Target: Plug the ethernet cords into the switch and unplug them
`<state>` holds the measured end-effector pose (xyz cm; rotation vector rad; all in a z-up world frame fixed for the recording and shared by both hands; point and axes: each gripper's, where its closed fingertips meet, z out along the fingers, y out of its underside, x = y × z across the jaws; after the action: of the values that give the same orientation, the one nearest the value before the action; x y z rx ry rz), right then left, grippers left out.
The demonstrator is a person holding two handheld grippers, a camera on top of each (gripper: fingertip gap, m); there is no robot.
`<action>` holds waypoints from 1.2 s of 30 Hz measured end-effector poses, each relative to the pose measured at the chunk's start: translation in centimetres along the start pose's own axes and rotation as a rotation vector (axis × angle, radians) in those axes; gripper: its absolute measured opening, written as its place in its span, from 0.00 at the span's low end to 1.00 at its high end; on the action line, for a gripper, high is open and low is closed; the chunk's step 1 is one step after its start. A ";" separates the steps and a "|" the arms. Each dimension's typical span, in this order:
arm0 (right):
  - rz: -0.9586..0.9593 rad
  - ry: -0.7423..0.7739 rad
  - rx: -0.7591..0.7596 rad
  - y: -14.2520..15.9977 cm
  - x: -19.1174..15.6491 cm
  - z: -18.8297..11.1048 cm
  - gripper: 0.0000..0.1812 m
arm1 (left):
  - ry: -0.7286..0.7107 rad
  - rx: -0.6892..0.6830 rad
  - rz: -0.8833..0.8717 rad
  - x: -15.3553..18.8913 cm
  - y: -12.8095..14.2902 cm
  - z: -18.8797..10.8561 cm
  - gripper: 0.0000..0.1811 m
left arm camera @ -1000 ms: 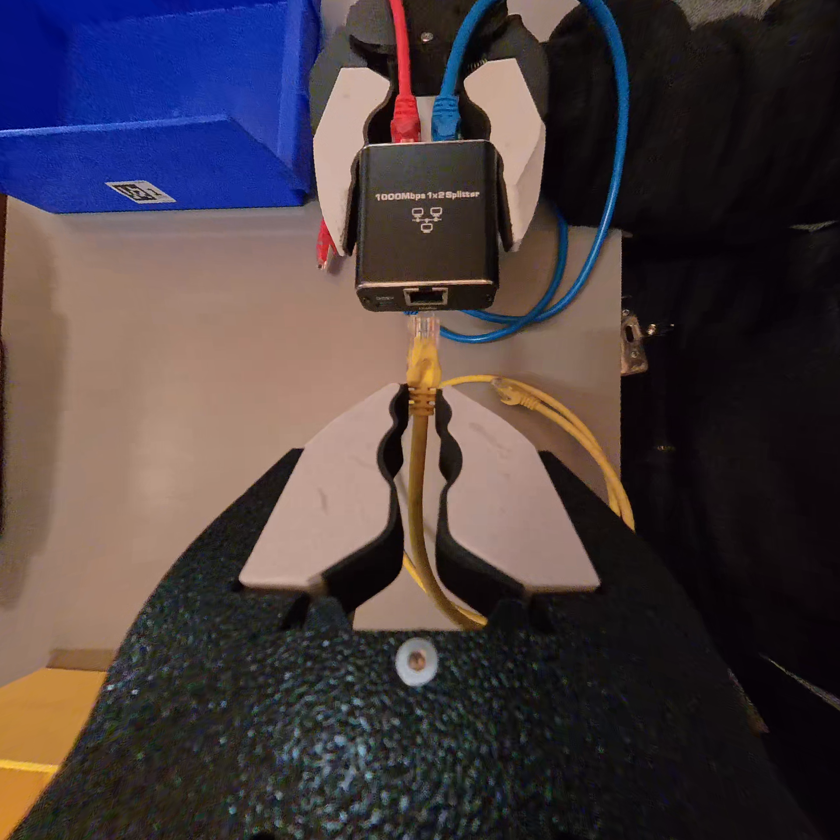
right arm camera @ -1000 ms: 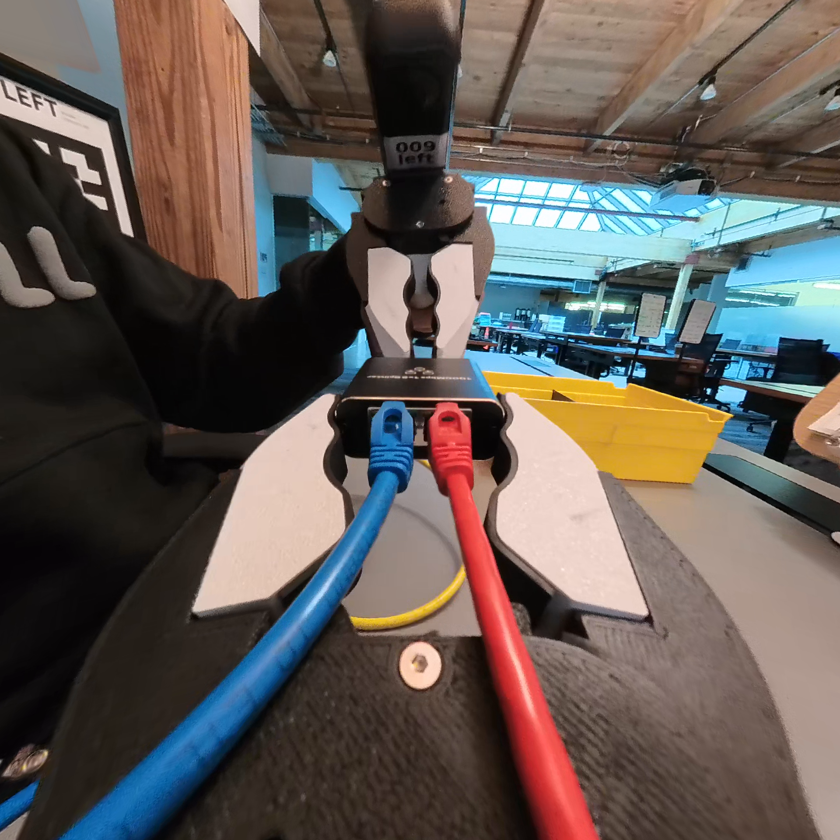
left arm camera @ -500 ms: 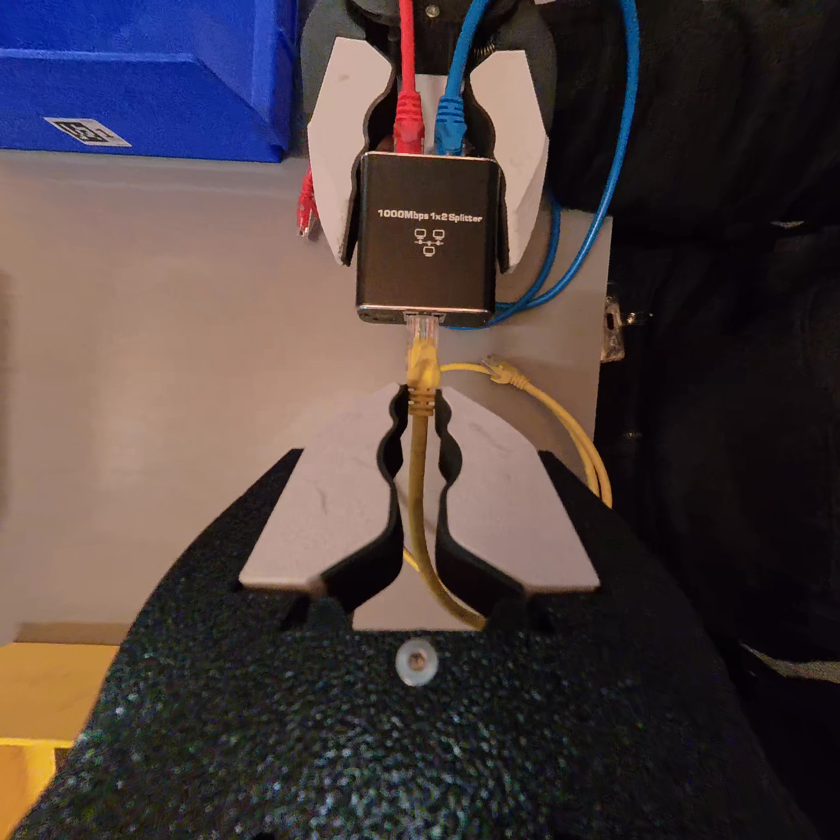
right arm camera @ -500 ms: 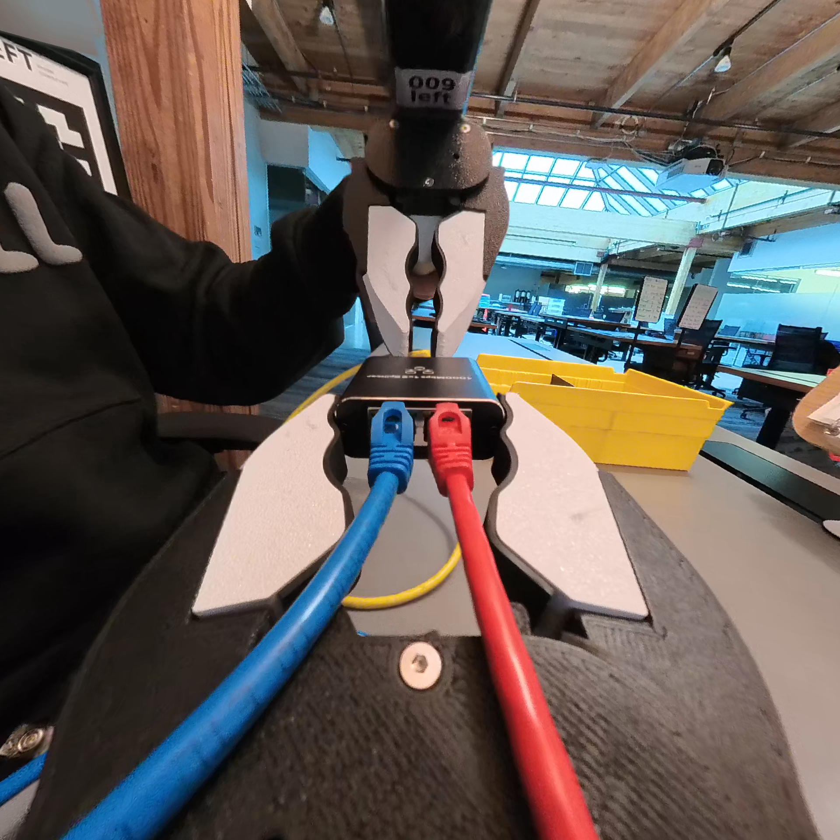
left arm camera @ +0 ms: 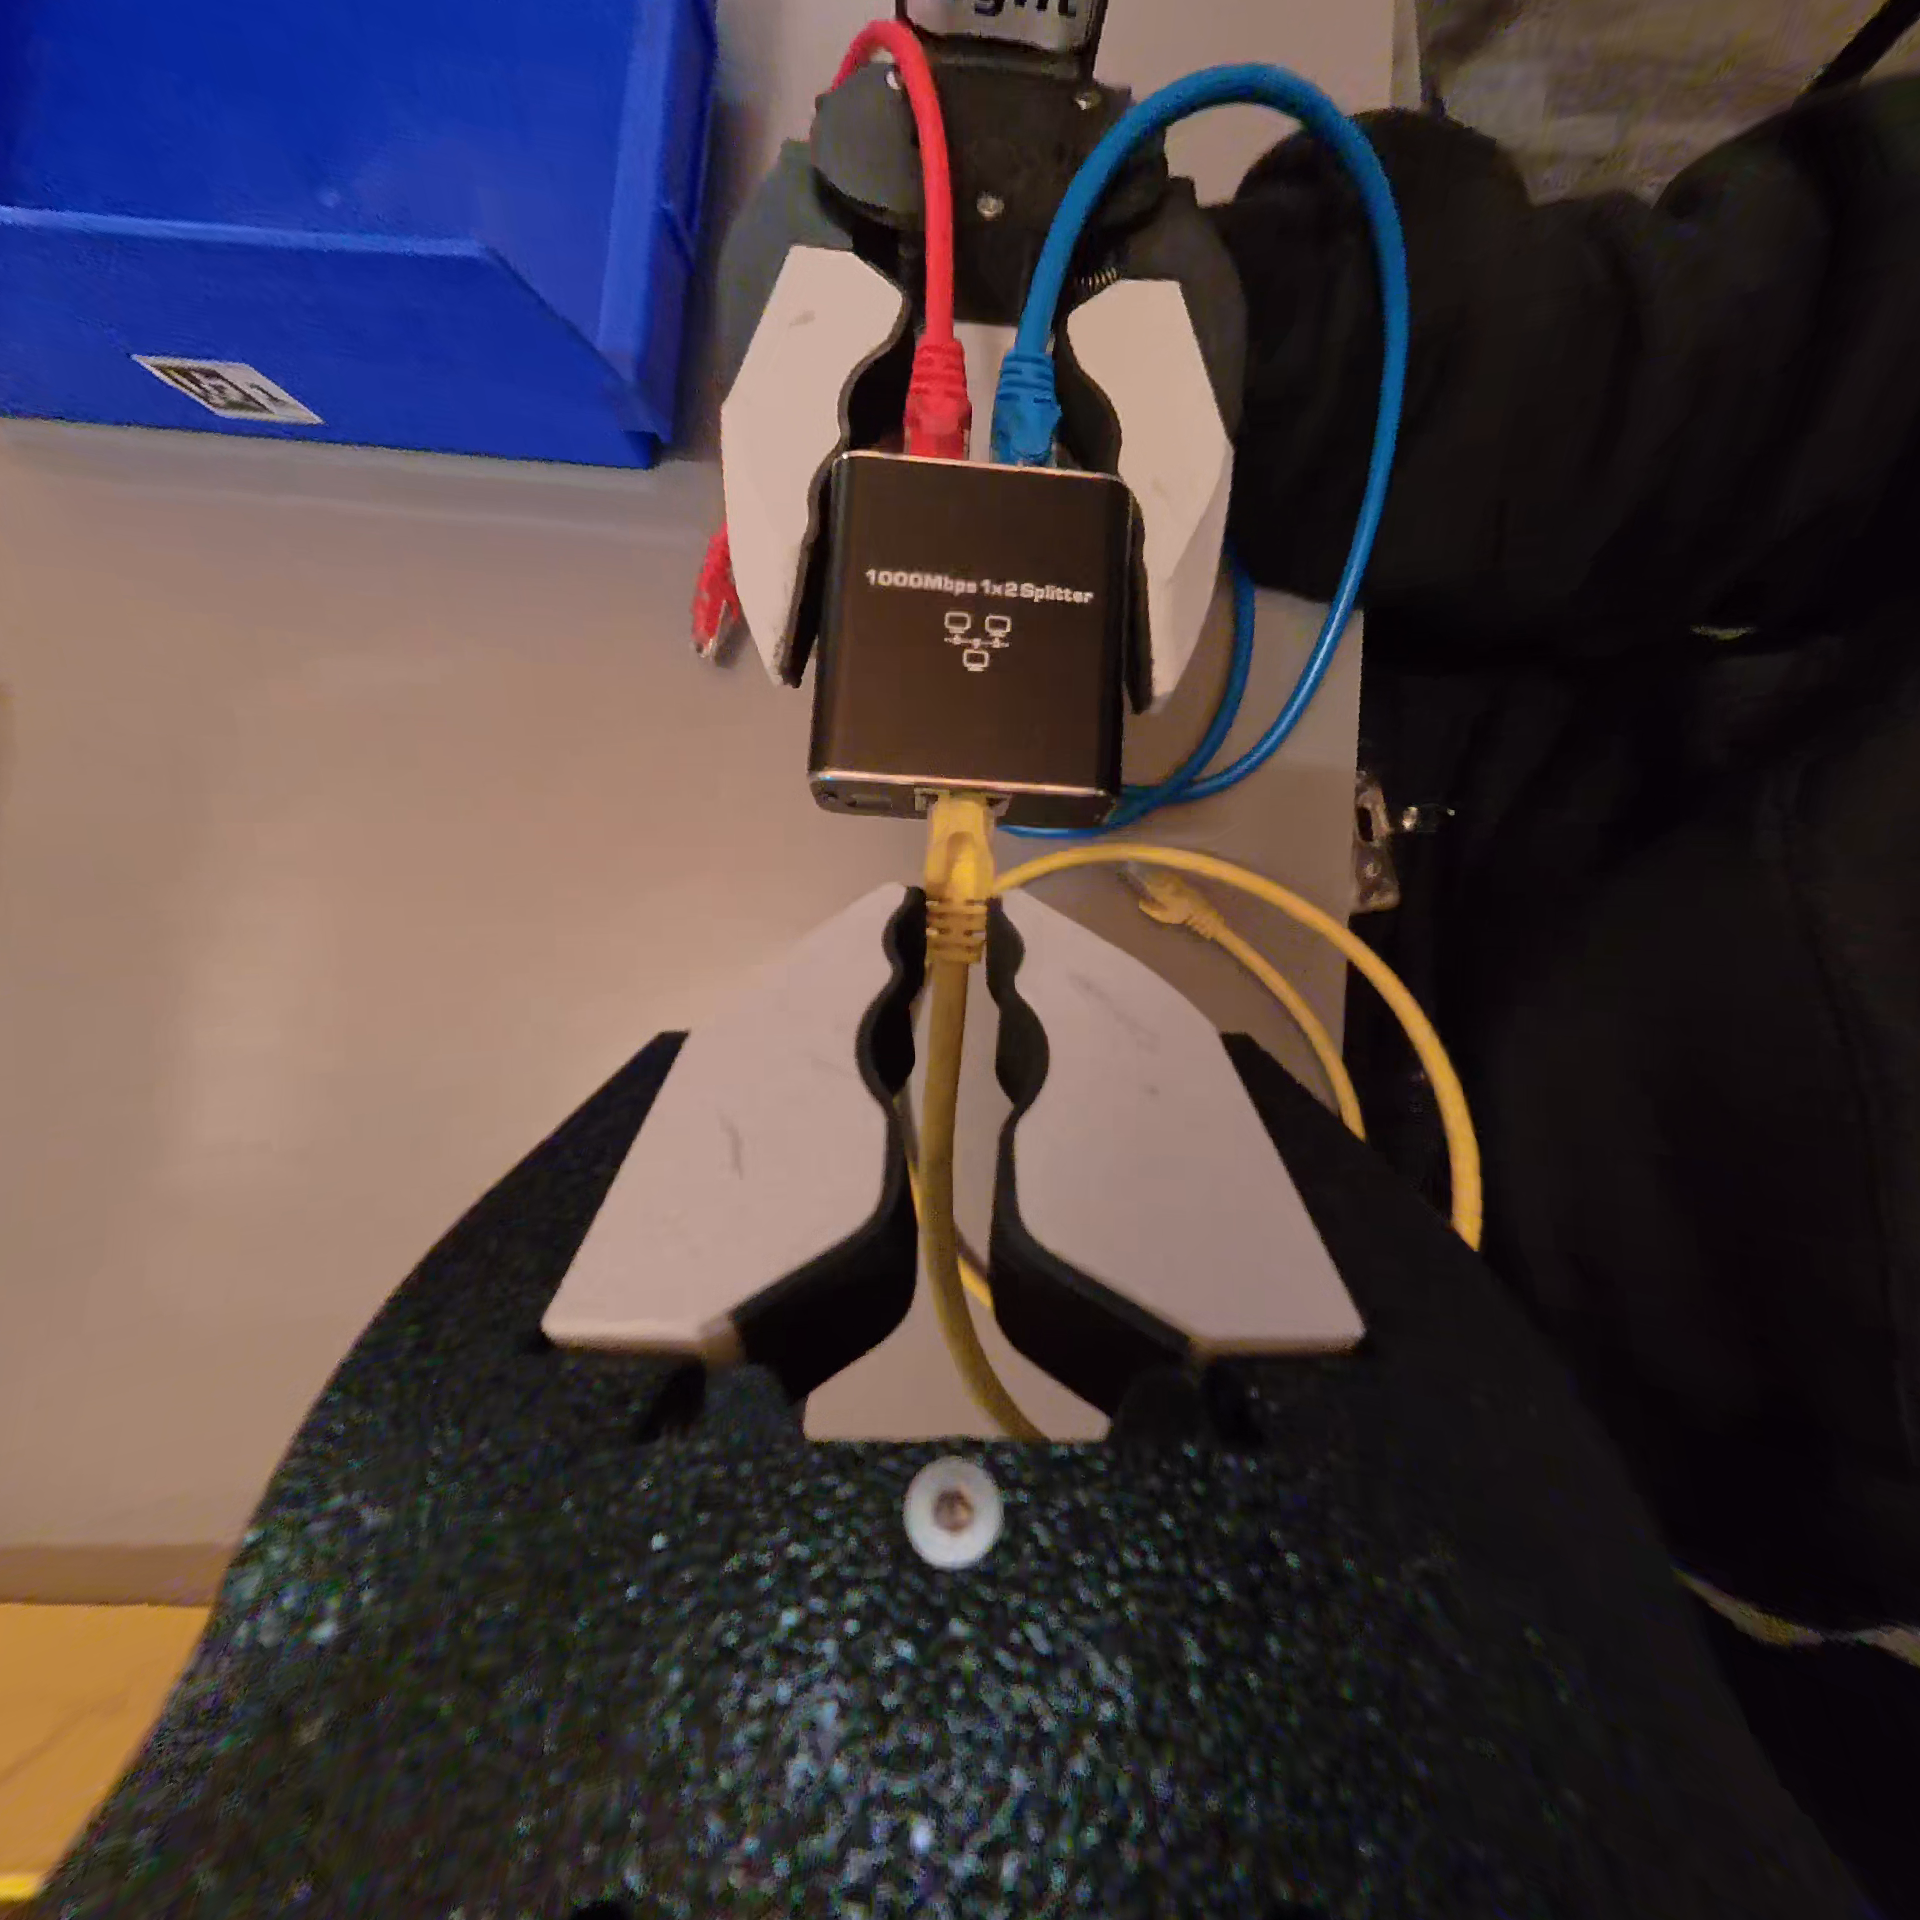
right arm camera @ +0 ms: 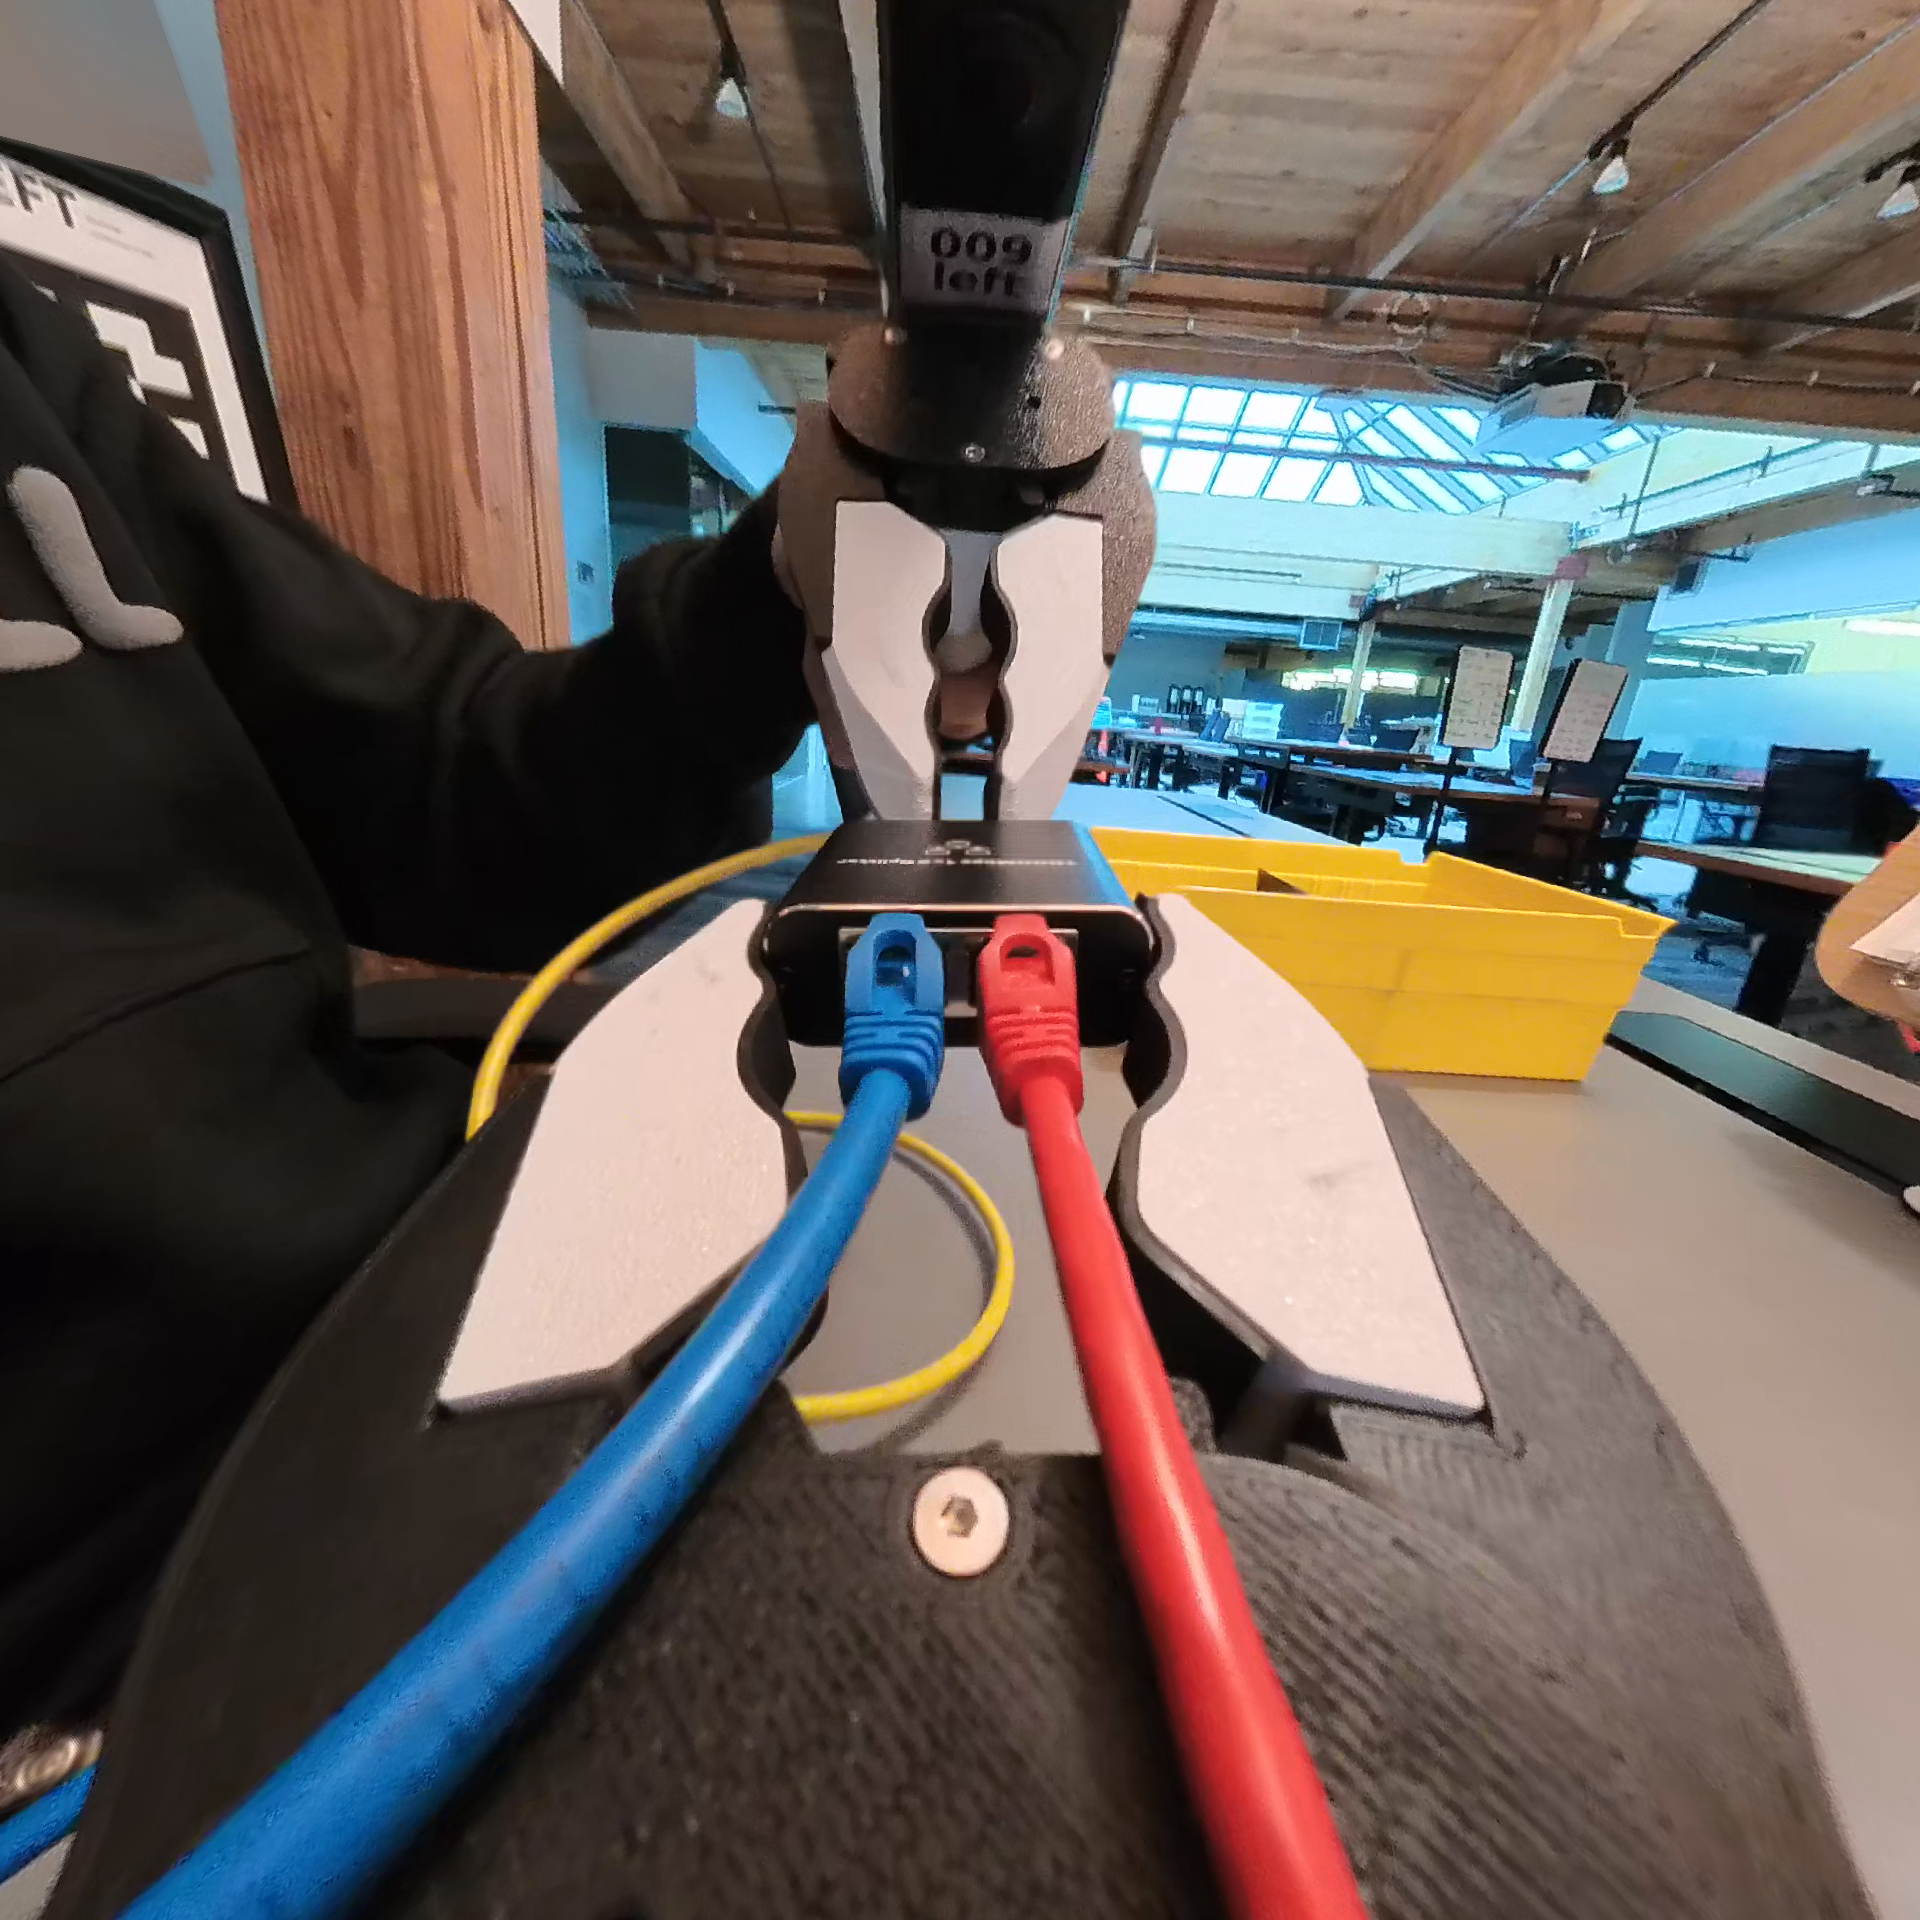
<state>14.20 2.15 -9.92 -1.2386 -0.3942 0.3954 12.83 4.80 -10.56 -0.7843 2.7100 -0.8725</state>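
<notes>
The black switch [left arm camera: 971, 623] is held above the grey table [left arm camera: 312, 831] between the fingers of my right gripper [right arm camera: 961, 920], which is shut on its sides. A red cord [right arm camera: 1029, 997] and a blue cord [right arm camera: 894, 997] are plugged into its two ports facing the right wrist camera. My left gripper [left arm camera: 956, 925] is shut on a yellow cord [left arm camera: 961, 842] just behind its plug, and the plug sits in the switch's single port on the opposite face. In the right wrist view the left gripper [right arm camera: 966, 800] points down behind the switch [right arm camera: 966, 868].
A blue bin [left arm camera: 312, 229] stands at the table's back left. A yellow bin [right arm camera: 1403, 956] is on the table beyond the switch. The loose ends of the yellow cord [left arm camera: 1174, 899] and red cord [left arm camera: 717, 603] hang near the switch. A person's black sleeve [left arm camera: 1610, 520] fills the right side.
The yellow plug was just outside the switch's port. The left gripper has pushed it in, and the plug now sits inside the port. The right gripper kept hold of the switch.
</notes>
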 end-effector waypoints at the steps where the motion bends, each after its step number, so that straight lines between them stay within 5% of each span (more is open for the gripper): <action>1: 0.010 0.000 0.018 -0.3 0.0 -0.1 0.35 | 0.000 0.035 -0.011 0.0 -0.4 -0.1 0.05; 10: -0.050 0.025 0.033 -1.2 0.2 -0.2 0.35 | -0.072 0.269 0.037 -0.4 -1.4 -1.2 0.06; 14: -0.104 0.135 0.029 -2.7 1.4 -0.7 0.35 | -0.266 0.612 -0.022 -2.5 -2.3 -6.9 0.16; 17: -0.163 0.263 0.008 -5.5 2.4 -1.9 0.36 | -0.426 0.779 -0.139 -4.9 1.2 -10.1 0.22; 24: -0.295 0.503 -0.062 -14.1 5.8 -2.8 0.35 | -0.475 0.667 -0.353 -7.2 12.2 -5.5 0.27; 32: -0.625 0.841 -0.306 -28.9 14.8 -5.2 0.35 | -0.388 0.584 -0.404 -7.3 14.9 -2.0 0.28; 36: -0.694 1.014 -0.399 -33.1 19.3 -8.4 0.35 | -0.334 0.587 -0.401 -7.0 14.6 -0.8 0.28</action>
<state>37.63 -4.44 20.85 -1.4239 0.0063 -0.9276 12.23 19.06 -18.36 -1.2060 1.8824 -1.3817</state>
